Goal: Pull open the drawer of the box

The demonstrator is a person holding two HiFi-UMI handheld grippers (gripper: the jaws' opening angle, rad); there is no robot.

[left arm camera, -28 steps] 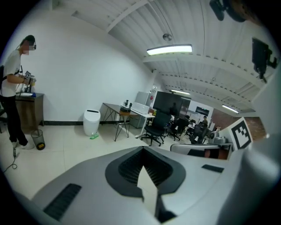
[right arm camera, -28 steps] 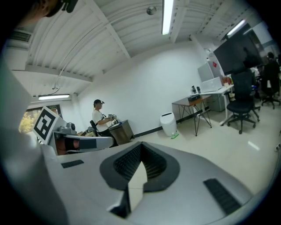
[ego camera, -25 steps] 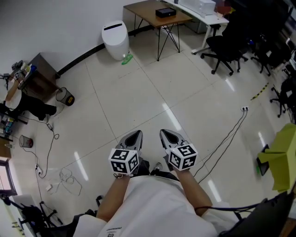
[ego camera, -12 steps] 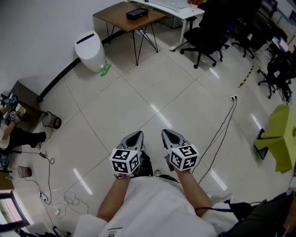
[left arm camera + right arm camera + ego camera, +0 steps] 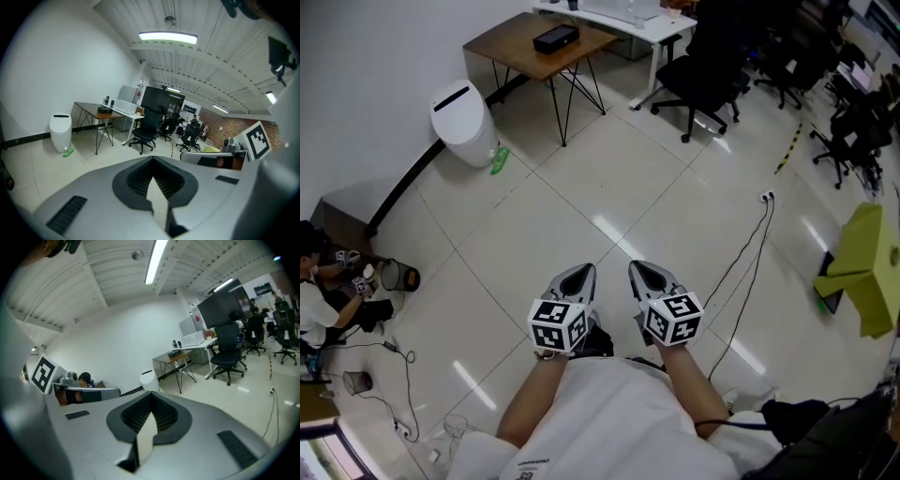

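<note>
We look steeply down on a pale tiled floor (image 5: 609,187), which fills most of the head view. At the far edge a white desk (image 5: 623,17) stands to the right of a wooden table (image 5: 511,47) on thin black legs, and black office chairs (image 5: 698,80) crowd the far right. A yellow-green shape (image 5: 867,272) lies at the right edge. A white bin (image 5: 461,122) stands by the wall, to the left of the table and nearer than it, with a small green item (image 5: 500,161) on the floor just beside it. At the left edge a person (image 5: 319,291) sits low among cables. The left gripper (image 5: 578,274) and the right gripper (image 5: 642,272) are held side by side close to the body, near the bottom centre, well apart from all the furniture. In each gripper view we see the jaws brought together at the tips, with nothing between them. The only box in view is a small black box (image 5: 555,38) on the far wooden table; we cannot make out a drawer on it. A thin cable (image 5: 741,272) runs across the floor at the right to a socket block (image 5: 766,197).
</note>
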